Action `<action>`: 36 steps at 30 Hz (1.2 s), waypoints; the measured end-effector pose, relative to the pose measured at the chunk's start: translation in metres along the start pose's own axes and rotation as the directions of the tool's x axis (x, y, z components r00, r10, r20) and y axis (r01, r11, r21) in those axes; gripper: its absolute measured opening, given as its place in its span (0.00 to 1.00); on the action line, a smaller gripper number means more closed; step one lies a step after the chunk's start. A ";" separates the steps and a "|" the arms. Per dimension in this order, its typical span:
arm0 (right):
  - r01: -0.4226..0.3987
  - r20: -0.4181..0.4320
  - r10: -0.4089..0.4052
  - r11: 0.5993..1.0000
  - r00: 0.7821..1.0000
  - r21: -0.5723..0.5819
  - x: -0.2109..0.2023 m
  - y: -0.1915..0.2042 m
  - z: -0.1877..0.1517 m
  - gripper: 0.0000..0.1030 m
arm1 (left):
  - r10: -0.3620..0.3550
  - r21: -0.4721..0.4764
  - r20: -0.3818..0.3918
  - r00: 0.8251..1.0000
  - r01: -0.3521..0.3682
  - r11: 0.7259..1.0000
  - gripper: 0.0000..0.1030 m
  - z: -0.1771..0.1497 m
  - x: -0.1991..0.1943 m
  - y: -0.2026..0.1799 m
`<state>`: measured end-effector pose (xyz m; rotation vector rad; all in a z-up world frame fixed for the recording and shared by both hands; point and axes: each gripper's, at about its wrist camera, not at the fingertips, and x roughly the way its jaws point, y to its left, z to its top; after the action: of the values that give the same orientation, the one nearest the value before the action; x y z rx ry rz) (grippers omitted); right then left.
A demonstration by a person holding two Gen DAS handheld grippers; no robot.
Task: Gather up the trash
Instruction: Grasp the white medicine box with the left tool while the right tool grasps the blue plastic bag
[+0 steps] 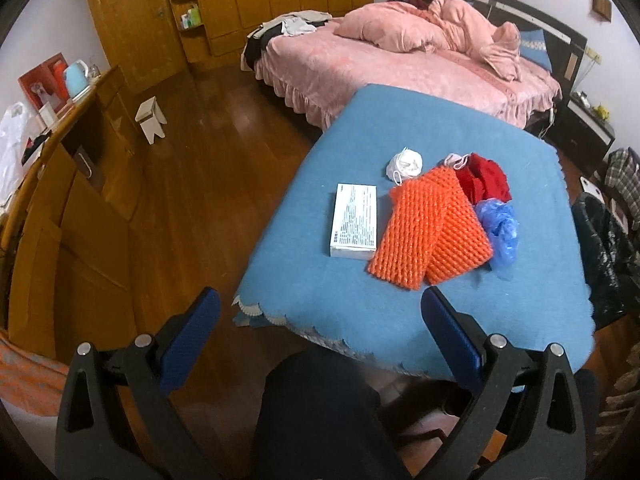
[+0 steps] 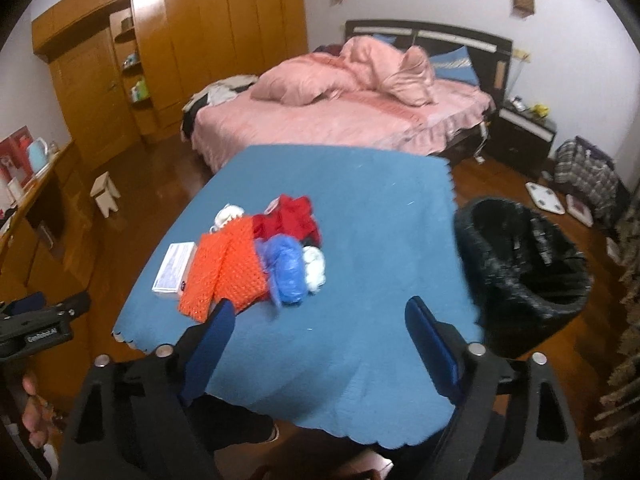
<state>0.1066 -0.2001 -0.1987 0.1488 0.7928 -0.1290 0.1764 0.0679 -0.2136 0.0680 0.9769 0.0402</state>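
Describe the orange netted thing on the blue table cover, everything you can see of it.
The orange foam mesh sleeve looks like soft, ribbed netting of the kind that wraps fruit. It lies flat on the blue felt-like table cover as two long lobes side by side, running roughly from the near edge toward the bed. Its left side meets or slightly overlaps the flat white printed box; at its right lie the crumpled blue plastic bag and the red crumpled bundle. No claw touches it.
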 end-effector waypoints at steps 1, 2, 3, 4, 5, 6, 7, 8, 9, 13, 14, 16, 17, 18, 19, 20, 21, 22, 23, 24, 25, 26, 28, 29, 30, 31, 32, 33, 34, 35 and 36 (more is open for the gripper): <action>-0.020 -0.015 0.020 1.000 1.000 0.000 0.009 0.002 0.001 0.76 | -0.001 0.000 -0.005 1.000 0.001 1.000 0.95 0.002 0.005 -0.001; -0.029 -0.025 0.029 1.000 0.999 0.000 0.017 0.005 0.002 0.72 | -0.007 -0.001 -0.007 1.000 0.007 1.000 0.95 0.004 0.009 -0.002; -0.038 -0.035 0.038 0.999 0.999 -0.001 0.024 0.006 0.003 0.69 | -0.012 0.000 -0.010 1.000 0.012 1.000 0.95 0.006 0.014 -0.003; -0.045 -0.044 0.045 0.999 0.998 -0.005 0.032 0.008 0.003 0.68 | -0.017 0.003 -0.010 1.000 0.017 1.000 0.95 0.008 0.017 -0.004; -0.045 -0.048 0.045 0.999 0.998 -0.008 0.038 0.010 0.004 0.66 | -0.021 0.007 -0.008 1.000 0.021 1.000 0.95 0.009 0.021 -0.004; -0.047 -0.053 0.047 0.999 0.997 -0.011 0.045 0.011 0.005 0.62 | -0.025 0.012 -0.007 1.000 0.025 1.000 0.95 0.010 0.024 -0.005; -0.052 -0.061 0.051 0.999 0.997 -0.015 0.053 0.012 0.005 0.60 | -0.027 0.020 -0.009 1.000 0.027 0.999 0.95 0.012 0.030 -0.006; -0.058 -0.078 0.057 0.998 0.995 -0.016 0.063 0.013 0.005 0.55 | -0.027 0.023 -0.011 1.000 0.028 0.999 0.95 0.013 0.035 -0.007; -0.065 -0.094 0.064 0.998 0.994 -0.013 0.072 0.013 0.005 0.50 | -0.027 0.028 -0.018 0.999 0.027 0.999 0.95 0.015 0.041 -0.008; -0.083 -0.136 0.082 0.996 0.987 -0.008 0.105 0.018 0.006 0.48 | -0.013 0.036 -0.043 0.999 0.015 0.999 0.95 0.021 0.063 -0.009; -0.088 -0.139 0.086 0.996 0.987 -0.008 0.110 0.019 0.006 0.48 | -0.009 0.036 -0.049 0.999 0.011 0.999 0.95 0.022 0.068 -0.009; -0.095 -0.153 0.093 0.995 0.984 -0.007 0.124 0.021 0.007 0.48 | -0.001 0.029 -0.063 0.998 0.003 1.000 0.95 0.025 0.081 -0.009; -0.098 -0.158 0.096 0.995 0.983 -0.006 0.128 0.022 0.008 0.48 | -0.004 0.029 -0.071 0.997 0.006 1.000 0.95 0.026 0.086 -0.008; -0.100 -0.164 0.097 0.995 0.982 -0.006 0.133 0.023 0.009 0.48 | -0.003 0.030 -0.078 0.997 0.006 1.000 0.95 0.027 0.090 -0.008; -0.101 -0.170 0.099 0.995 0.981 -0.005 0.140 0.023 0.010 0.48 | 0.000 0.034 -0.083 0.997 0.003 0.999 0.95 0.029 0.095 -0.009; -0.102 -0.173 0.099 0.995 0.980 -0.006 0.144 0.024 0.011 0.48 | -0.001 0.038 -0.089 0.996 0.004 0.999 0.95 0.031 0.101 -0.010; -0.102 -0.176 0.099 0.995 0.979 -0.006 0.148 0.024 0.012 0.48 | -0.002 0.041 -0.093 0.996 0.005 0.999 0.95 0.032 0.105 -0.011; -0.100 -0.181 0.097 0.995 0.979 -0.008 0.155 0.024 0.012 0.48 | -0.001 0.046 -0.100 0.995 0.006 0.999 0.95 0.034 0.111 -0.013; -0.098 -0.186 0.095 0.995 0.978 -0.007 0.158 0.024 0.013 0.48 | -0.006 0.052 -0.109 0.994 0.012 0.999 0.95 0.036 0.117 -0.016; -0.098 -0.193 0.096 0.995 0.977 -0.005 0.162 0.024 0.013 0.48 | -0.011 0.059 -0.120 0.993 0.018 0.998 0.95 0.038 0.125 -0.018; -0.099 -0.199 0.096 0.995 0.975 -0.003 0.167 0.024 0.013 0.48 | -0.012 0.060 -0.126 0.992 0.020 0.998 0.95 0.038 0.129 -0.019; -0.098 -0.204 0.095 0.995 0.974 -0.004 0.172 0.024 0.013 0.47 | -0.016 0.062 -0.133 0.991 0.025 0.998 0.94 0.039 0.136 -0.019; -0.100 -0.211 0.096 0.995 0.973 -0.007 0.179 0.025 0.014 0.47 | -0.017 0.065 -0.144 0.989 0.027 0.998 0.94 0.041 0.148 -0.022; -0.101 -0.214 0.097 0.995 0.972 -0.008 0.181 0.025 0.014 0.45 | -0.018 0.065 -0.150 0.989 0.028 0.997 0.94 0.041 0.152 -0.024; -0.102 -0.217 0.098 0.995 0.971 -0.008 0.184 0.026 0.013 0.44 | -0.019 0.065 -0.158 0.987 0.030 0.997 0.94 0.042 0.158 -0.025; -0.105 -0.222 0.100 0.994 0.970 -0.010 0.187 0.026 0.013 0.43 | -0.021 0.064 -0.170 0.985 0.032 0.997 0.94 0.042 0.167 -0.027; -0.105 -0.225 0.100 0.994 0.969 -0.011 0.190 0.027 0.013 0.41 | -0.017 0.064 -0.180 0.983 0.029 0.998 0.94 0.042 0.172 -0.028; -0.105 -0.231 0.100 0.994 0.968 -0.013 0.192 0.027 0.013 0.37 | -0.015 0.062 -0.199 0.980 0.028 0.998 0.94 0.042 0.181 -0.028; -0.108 -0.241 0.101 0.994 0.965 -0.014 0.195 0.028 0.012 0.35 | -0.019 0.060 -0.208 0.978 0.032 0.998 0.92 0.041 0.184 -0.028; -0.108 -0.245 0.101 0.994 0.964 -0.015 0.197 0.028 0.011 0.32 | -0.025 0.053 -0.221 0.975 0.038 0.998 0.84 0.040 0.189 -0.028; -0.107 -0.247 0.100 0.994 0.964 -0.016 0.198 0.028 0.011 0.28 | -0.034 0.047 -0.234 0.972 0.046 0.998 0.76 0.040 0.192 -0.027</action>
<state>0.2565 -0.1866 -0.3306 0.1807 1.0321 0.0006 0.3166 0.0515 -0.3523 0.0931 1.2144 -0.0146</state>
